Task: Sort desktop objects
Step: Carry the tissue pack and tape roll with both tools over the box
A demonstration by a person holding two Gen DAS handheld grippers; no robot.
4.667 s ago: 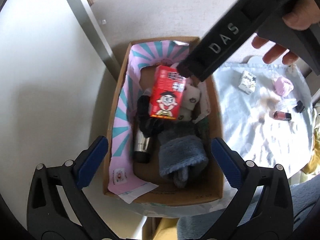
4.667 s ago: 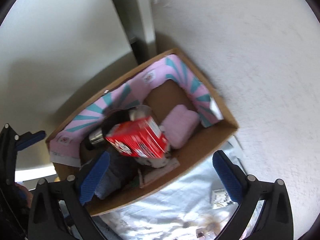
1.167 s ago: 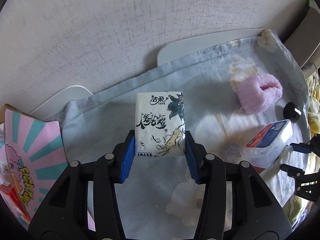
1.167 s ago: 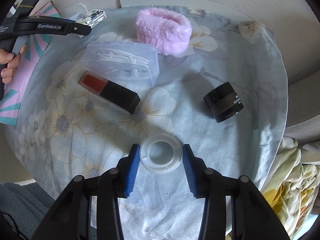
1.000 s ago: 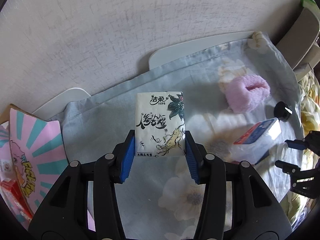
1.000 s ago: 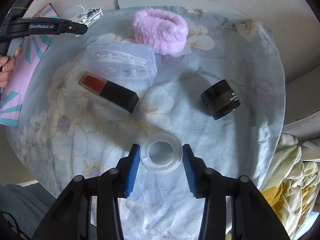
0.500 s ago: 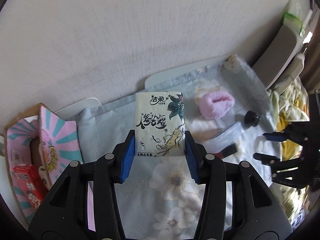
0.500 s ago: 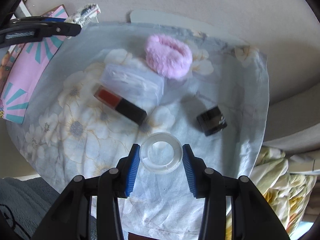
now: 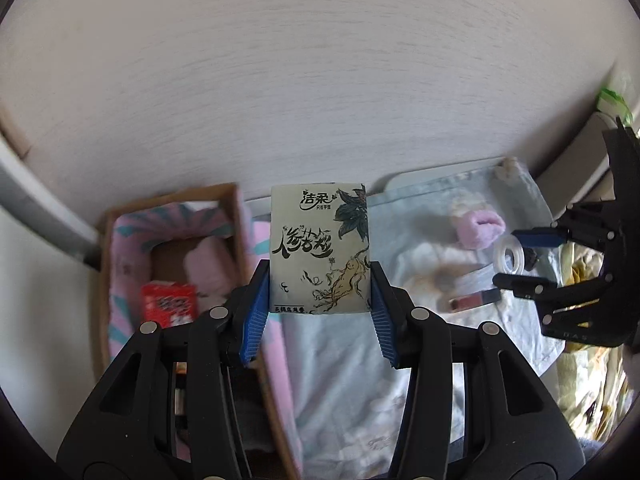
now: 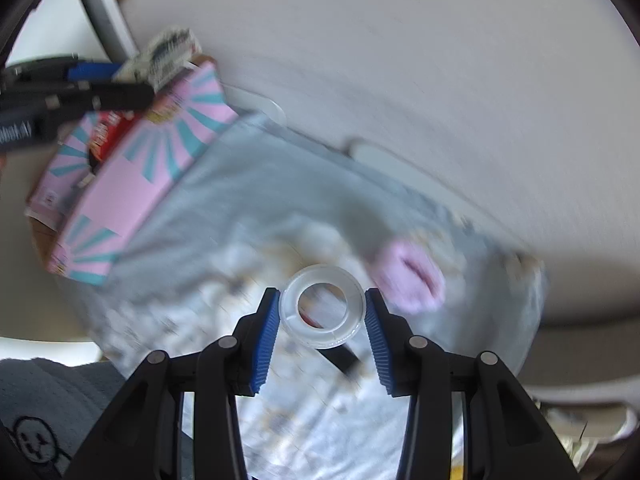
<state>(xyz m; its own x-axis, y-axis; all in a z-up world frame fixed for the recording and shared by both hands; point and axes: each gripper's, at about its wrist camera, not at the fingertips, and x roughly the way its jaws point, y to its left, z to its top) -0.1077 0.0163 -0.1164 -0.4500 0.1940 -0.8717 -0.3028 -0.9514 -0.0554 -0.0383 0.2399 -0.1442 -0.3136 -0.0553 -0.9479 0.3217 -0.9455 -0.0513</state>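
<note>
Left hand-held gripper [image 9: 319, 312] clamps a tissue pack [image 9: 319, 249] between its blue pads, held in the air just right of the cardboard box [image 9: 236, 216]. Right hand-held gripper [image 10: 319, 322] grips a clear tape roll [image 10: 322, 306] above the floral cloth [image 10: 256, 200] on the surface. Pink fluffy band [image 10: 412, 280] lies on the cloth. Red carton [image 9: 170, 305] sits inside the box.
</note>
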